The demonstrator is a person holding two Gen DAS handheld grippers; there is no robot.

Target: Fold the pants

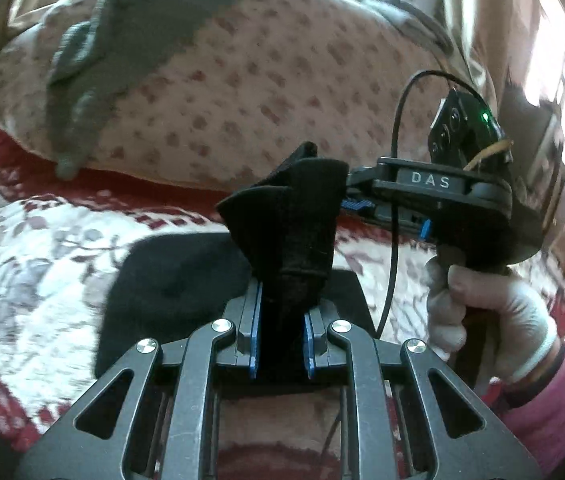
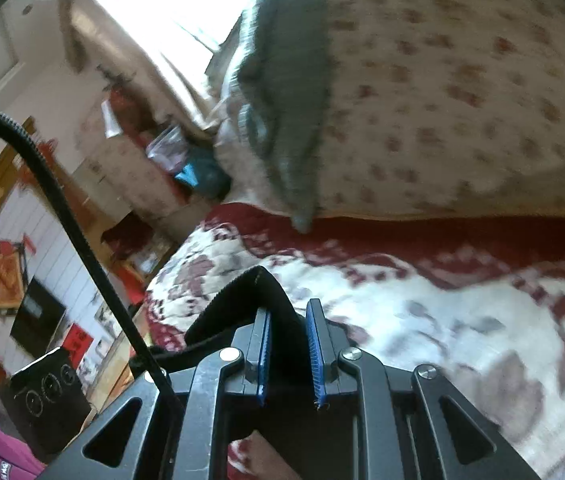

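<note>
The black pants lie on a red-and-white floral bedspread, with one part lifted. My left gripper is shut on a bunched fold of the pants, which stands up between its blue pads. My right gripper comes in from the right at the top of that same fold, held by a gloved hand. In the right wrist view my right gripper is shut on a black edge of the pants, lifted above the bedspread.
A large patterned pillow with a grey knitted garment draped over it lies at the far side of the bed. Room furniture and a dark screen show off the bed's left side in the right wrist view.
</note>
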